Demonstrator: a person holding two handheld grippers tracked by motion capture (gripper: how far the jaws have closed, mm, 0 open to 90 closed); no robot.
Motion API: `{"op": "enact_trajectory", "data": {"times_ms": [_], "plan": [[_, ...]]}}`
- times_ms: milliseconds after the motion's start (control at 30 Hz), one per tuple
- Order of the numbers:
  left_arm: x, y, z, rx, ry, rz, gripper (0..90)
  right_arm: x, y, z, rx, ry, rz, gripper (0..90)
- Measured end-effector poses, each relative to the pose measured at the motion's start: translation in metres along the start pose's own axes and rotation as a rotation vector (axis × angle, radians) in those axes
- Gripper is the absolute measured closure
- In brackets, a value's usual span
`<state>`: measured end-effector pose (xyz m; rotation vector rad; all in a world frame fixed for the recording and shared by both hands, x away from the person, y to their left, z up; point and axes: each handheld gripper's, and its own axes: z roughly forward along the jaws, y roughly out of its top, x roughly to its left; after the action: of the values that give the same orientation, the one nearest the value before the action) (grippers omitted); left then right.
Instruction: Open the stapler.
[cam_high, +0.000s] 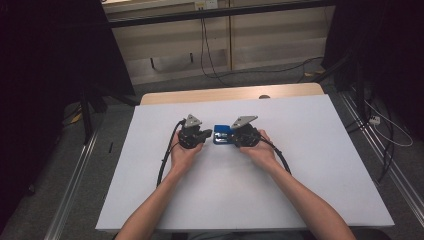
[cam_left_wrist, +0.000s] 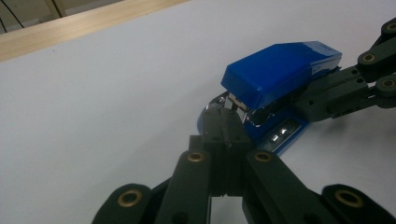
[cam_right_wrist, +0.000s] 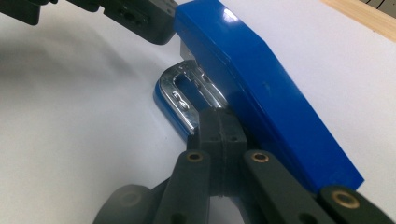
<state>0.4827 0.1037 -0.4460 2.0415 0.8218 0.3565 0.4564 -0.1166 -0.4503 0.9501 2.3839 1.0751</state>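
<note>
We have the blue stapler (cam_high: 221, 134) lying near the middle of the white table (cam_high: 310, 165), between our two tools: the left gripper (cam_left_wrist: 224, 122) has its jaws pressed fully together with the tips resting on the front lip of the stapler's base, and the right gripper (cam_right_wrist: 219, 122) is likewise closed tight, its tips set against the metal base plate (cam_right_wrist: 180, 91) beneath the raised blue top. Neither appears to clamp the stapler. To open it well, we judge, one tip should pin the base while the other levers slowly upward.
</note>
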Motion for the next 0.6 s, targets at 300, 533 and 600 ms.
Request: {"op": "enact_trajectory", "data": {"times_ms": [300,533,600], "plan": [[-0.0052,0.0027,0.0029,-0.005,0.006,0.038,90.0,-0.0002,0.0001,0.0001,0.004,0.003,-0.001,90.0],[-0.0063,0.0022,0.0038,-0.001,-0.001,0.054,90.0,-0.0005,-0.0005,0.0,0.002,0.004,0.015,90.0],[-0.0064,0.0029,0.0033,-0.011,-0.011,0.048,90.0,-0.0003,-0.0005,0.0,0.001,0.003,0.013,90.0]]}}
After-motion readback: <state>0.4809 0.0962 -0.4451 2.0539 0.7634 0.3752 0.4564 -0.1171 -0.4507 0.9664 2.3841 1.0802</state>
